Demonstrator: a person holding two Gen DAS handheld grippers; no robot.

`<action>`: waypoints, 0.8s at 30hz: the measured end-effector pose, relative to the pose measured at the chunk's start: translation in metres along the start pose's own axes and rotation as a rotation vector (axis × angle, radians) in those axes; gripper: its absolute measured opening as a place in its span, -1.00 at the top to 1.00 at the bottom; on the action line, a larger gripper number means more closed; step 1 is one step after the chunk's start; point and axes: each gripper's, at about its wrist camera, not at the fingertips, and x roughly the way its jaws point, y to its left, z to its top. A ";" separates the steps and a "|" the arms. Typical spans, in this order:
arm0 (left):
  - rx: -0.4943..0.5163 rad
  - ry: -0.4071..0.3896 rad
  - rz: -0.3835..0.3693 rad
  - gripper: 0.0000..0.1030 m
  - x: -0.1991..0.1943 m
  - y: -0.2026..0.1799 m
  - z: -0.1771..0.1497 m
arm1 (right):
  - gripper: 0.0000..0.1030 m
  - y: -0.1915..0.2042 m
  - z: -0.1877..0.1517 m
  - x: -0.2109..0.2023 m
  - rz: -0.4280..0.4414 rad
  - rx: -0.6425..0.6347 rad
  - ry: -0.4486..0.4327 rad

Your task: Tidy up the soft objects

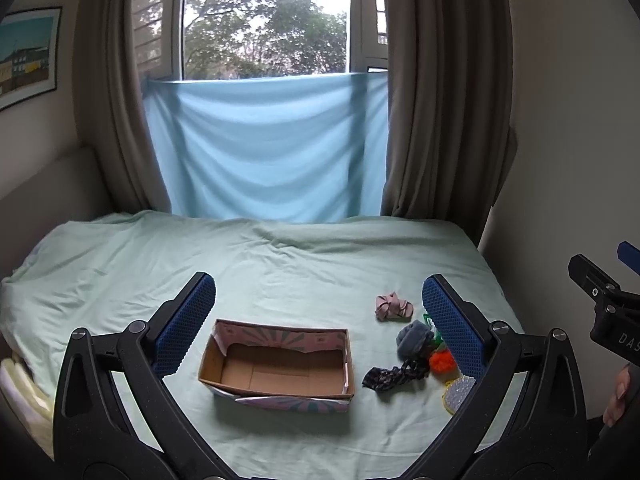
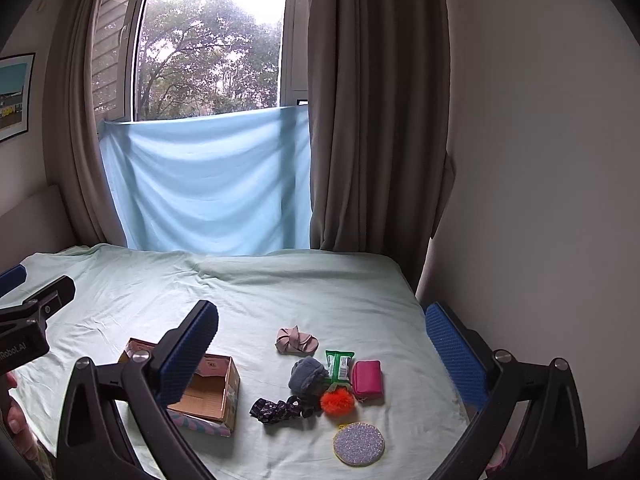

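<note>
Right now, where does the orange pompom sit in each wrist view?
Left wrist: orange pompom low right, partly behind the left gripper finger.
Right wrist: low centre, fully visible, right of the cardboard box.
Shared landmark: the dark patterned scrunchie beside it.

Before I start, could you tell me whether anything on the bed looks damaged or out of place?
The box has a torn, ragged far rim where its patterned paper has peeled. A green packet lies among the soft things, half under the grey cloth, and looks like the odd one out. Nothing is spilled.

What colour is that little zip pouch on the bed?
The zip pouch is bright pink, clearest in the right wrist view.
</note>
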 end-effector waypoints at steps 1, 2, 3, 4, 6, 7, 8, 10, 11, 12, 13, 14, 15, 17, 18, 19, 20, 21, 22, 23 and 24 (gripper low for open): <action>0.000 0.001 -0.001 -0.99 0.000 0.001 0.000 | -1.00 0.002 -0.001 -0.001 -0.001 0.000 0.000; 0.000 0.001 -0.002 -0.99 0.000 0.001 0.000 | -1.00 0.001 -0.001 -0.001 0.000 0.000 0.000; 0.000 0.001 -0.002 -0.99 0.000 0.001 0.000 | -1.00 0.001 0.000 0.000 0.000 0.001 0.000; 0.001 0.000 -0.001 -0.99 0.000 0.001 0.000 | -1.00 0.001 0.000 0.000 0.000 0.001 0.000; 0.001 -0.001 -0.003 -0.99 0.001 0.001 0.000 | -1.00 0.002 0.000 -0.001 -0.002 0.001 0.000; 0.001 -0.001 -0.003 -0.99 0.001 0.001 0.000 | -1.00 0.002 0.000 0.000 -0.002 0.002 0.000; 0.000 -0.001 -0.004 -0.99 0.001 0.002 0.000 | -1.00 0.002 0.000 0.000 -0.002 0.003 0.000; 0.000 -0.001 -0.007 -0.99 0.002 0.002 0.001 | -1.00 0.002 0.000 0.000 -0.004 0.004 0.000; 0.001 -0.001 -0.008 -0.99 0.002 0.001 0.001 | -1.00 0.002 0.000 0.000 -0.006 0.004 -0.001; 0.001 -0.001 -0.008 -0.99 0.002 0.001 0.000 | -1.00 0.002 0.000 0.000 -0.007 0.004 -0.001; 0.002 0.000 -0.010 -0.99 0.003 0.000 0.000 | -1.00 0.002 0.000 0.000 -0.007 0.004 -0.001; 0.002 0.000 -0.012 -0.99 0.003 0.000 0.000 | -1.00 0.002 -0.001 0.000 -0.007 0.004 -0.001; 0.003 0.002 -0.013 -0.99 0.004 0.000 0.001 | -1.00 0.002 -0.001 0.000 -0.007 0.004 -0.001; 0.005 0.001 -0.010 -0.99 0.005 -0.001 0.001 | -1.00 0.002 -0.001 0.000 -0.008 0.004 0.000; 0.004 0.000 -0.011 -0.99 0.005 -0.001 0.001 | -1.00 0.003 -0.001 -0.001 -0.010 0.003 -0.001; 0.002 -0.001 -0.013 -0.99 0.005 -0.001 0.001 | -1.00 0.003 -0.001 -0.001 -0.010 0.005 -0.001; 0.001 -0.001 -0.015 -0.99 0.006 -0.001 0.001 | -1.00 0.003 -0.001 -0.001 -0.011 0.005 -0.001; 0.000 -0.001 -0.016 -0.99 0.006 0.000 0.001 | -1.00 0.003 0.000 -0.001 -0.012 0.005 0.000; 0.000 -0.001 -0.017 -0.99 0.007 0.000 0.001 | -1.00 0.003 0.000 -0.001 -0.014 0.004 -0.002; -0.001 0.000 -0.018 -0.99 0.007 0.000 0.001 | -1.00 0.004 0.000 -0.002 -0.016 0.003 -0.004; -0.001 0.002 -0.018 -0.99 0.007 0.001 0.001 | -1.00 0.003 0.000 -0.002 -0.017 0.003 -0.004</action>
